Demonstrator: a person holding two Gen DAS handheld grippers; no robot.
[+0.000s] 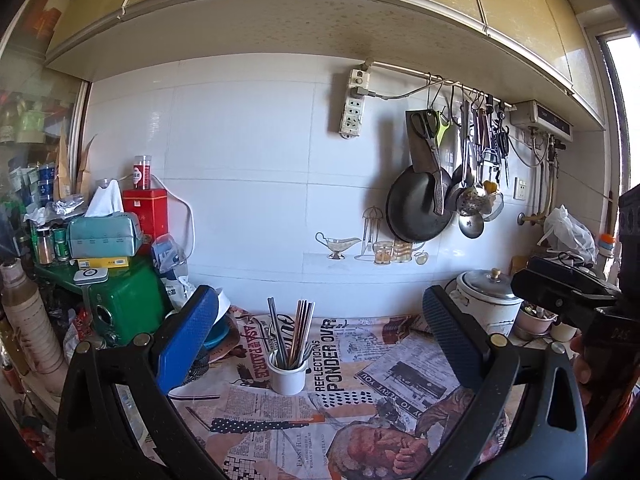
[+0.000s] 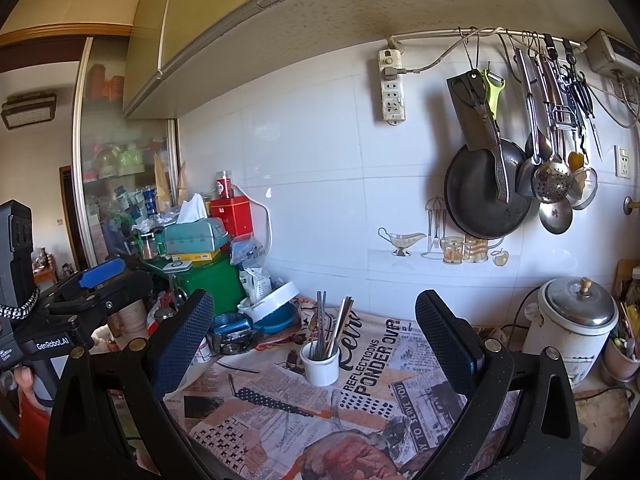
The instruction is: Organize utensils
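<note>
A small white cup (image 1: 287,376) stands on the newspaper-print cloth (image 1: 360,412) and holds several metal chopsticks (image 1: 298,332) upright. It also shows in the right wrist view (image 2: 320,366), with its chopsticks (image 2: 326,330). My left gripper (image 1: 320,344) is open and empty, its fingers either side of the cup and nearer the camera. My right gripper (image 2: 316,340) is open and empty, also short of the cup. The right gripper shows at the right edge of the left wrist view (image 1: 568,300); the left gripper shows at the left edge of the right wrist view (image 2: 100,280).
A green box (image 1: 128,304) under a tissue box (image 1: 104,234) and a red tin (image 1: 145,212) crowd the left. A white lidded pot (image 1: 486,300) stands at the right. A pan (image 1: 420,208), cleaver, ladles and scissors hang on the tiled wall. Blue and white bowls (image 2: 276,308) lie left of the cup.
</note>
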